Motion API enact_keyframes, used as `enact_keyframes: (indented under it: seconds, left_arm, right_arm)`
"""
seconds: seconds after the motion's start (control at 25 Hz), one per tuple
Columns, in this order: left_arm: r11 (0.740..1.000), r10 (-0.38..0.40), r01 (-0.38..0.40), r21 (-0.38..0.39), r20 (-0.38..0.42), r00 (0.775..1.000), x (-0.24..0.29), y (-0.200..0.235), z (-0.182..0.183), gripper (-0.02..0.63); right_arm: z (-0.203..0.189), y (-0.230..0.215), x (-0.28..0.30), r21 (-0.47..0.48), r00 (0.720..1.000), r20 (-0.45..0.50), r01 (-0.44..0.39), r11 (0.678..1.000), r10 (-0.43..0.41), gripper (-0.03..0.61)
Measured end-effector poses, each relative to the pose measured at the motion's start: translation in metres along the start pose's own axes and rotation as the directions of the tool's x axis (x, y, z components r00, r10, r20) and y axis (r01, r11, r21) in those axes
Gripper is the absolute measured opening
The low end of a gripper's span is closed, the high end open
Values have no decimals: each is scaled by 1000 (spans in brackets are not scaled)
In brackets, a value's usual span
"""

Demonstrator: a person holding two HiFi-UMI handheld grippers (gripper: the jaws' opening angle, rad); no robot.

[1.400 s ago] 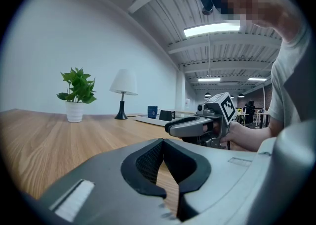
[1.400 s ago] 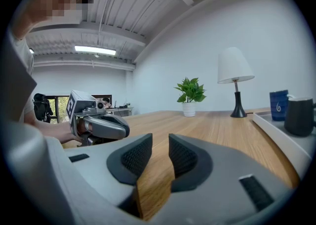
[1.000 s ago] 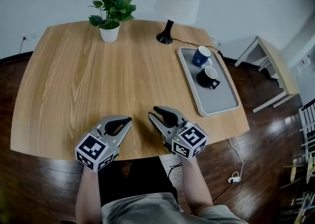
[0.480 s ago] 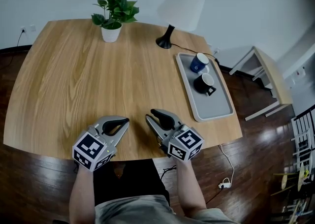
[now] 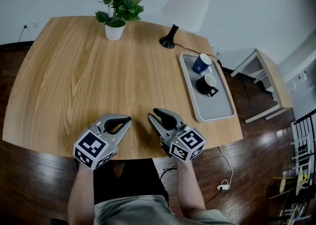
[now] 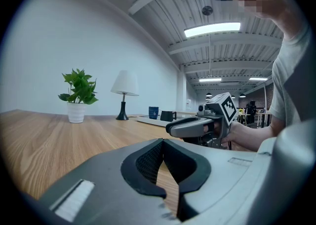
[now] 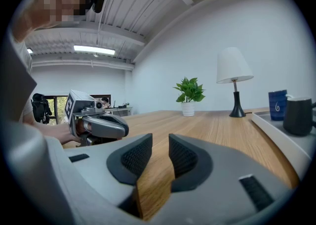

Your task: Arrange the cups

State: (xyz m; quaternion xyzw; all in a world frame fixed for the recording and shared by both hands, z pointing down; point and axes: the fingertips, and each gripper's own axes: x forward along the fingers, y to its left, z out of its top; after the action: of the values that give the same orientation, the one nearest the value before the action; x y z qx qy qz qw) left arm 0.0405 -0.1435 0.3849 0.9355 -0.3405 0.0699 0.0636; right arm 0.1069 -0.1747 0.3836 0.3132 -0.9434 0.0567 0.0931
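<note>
Head view: two cups, a blue cup (image 5: 201, 63) and a black cup (image 5: 207, 84), stand one behind the other at the far end of one grey tray (image 5: 213, 112), ahead and to the right of the right gripper (image 5: 153, 112). The left gripper (image 5: 127, 118) lies farther off, so the right hand is judged nearer. Left gripper view: jaws together, nothing between; both cups far ahead. Right gripper view: jaws all but closed, empty; cups upright at far right, the black one nearer.
</note>
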Motion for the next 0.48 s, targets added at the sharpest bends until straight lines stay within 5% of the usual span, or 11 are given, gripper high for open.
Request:
enact_keyframes:
  seconds: [0.48]
  left_arm:
    - [1000, -1, 1, 1, 2, 1000, 0, 0, 0, 9]
  right_arm:
    - [2, -1, -2, -2, 1000, 10, 13, 1000, -13, 97]
